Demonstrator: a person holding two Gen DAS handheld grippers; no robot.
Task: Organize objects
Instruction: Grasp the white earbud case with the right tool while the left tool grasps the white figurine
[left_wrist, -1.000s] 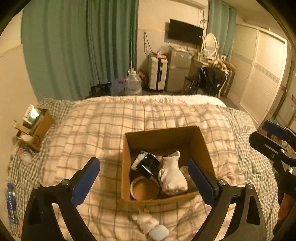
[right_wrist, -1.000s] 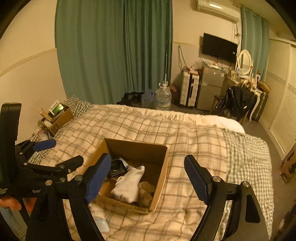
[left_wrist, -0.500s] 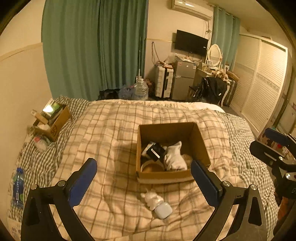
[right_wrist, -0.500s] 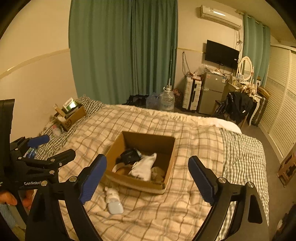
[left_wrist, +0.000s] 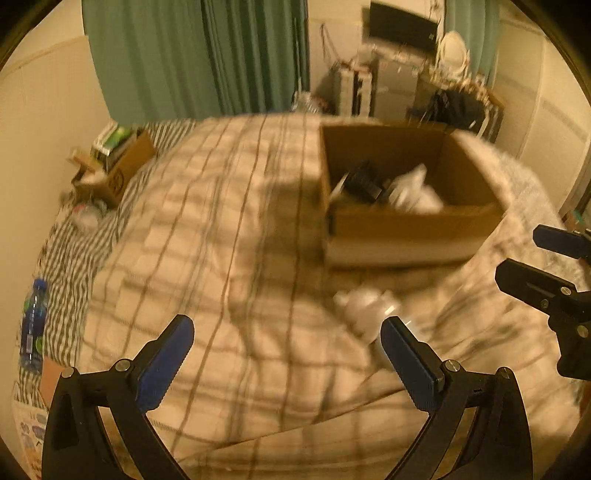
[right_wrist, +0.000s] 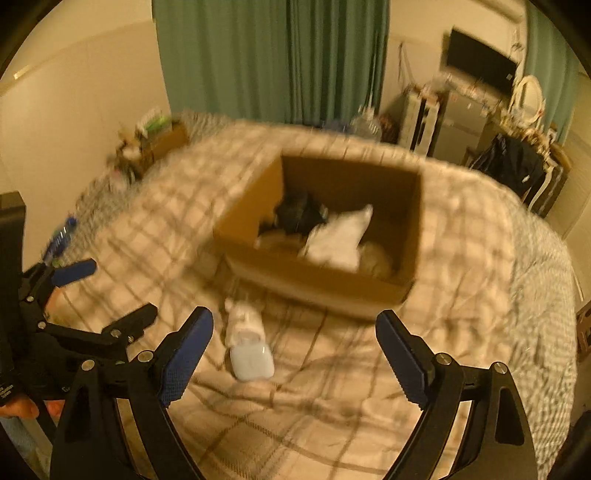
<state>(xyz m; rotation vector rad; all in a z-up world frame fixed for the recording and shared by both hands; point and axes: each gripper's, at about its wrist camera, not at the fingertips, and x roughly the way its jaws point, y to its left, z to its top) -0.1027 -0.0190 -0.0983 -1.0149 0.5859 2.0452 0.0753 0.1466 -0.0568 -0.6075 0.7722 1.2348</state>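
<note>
An open cardboard box sits on the plaid bed. It holds a white sock, a black object and other items. A small white toy with a pale case lies on the blanket in front of the box; it also shows blurred in the left wrist view. My left gripper is open and empty above the blanket, left of the toy. My right gripper is open and empty, with the toy just beyond its left finger. Both views are motion-blurred.
A smaller cardboard box of items stands at the bed's far left corner. A blue water bottle lies at the left edge. Green curtains, suitcases, a TV and a mirror are beyond the bed.
Both grippers have dropped lower and closer to the blanket and swung left. The box now sits further right and higher in view. Both stay open and empty.
</note>
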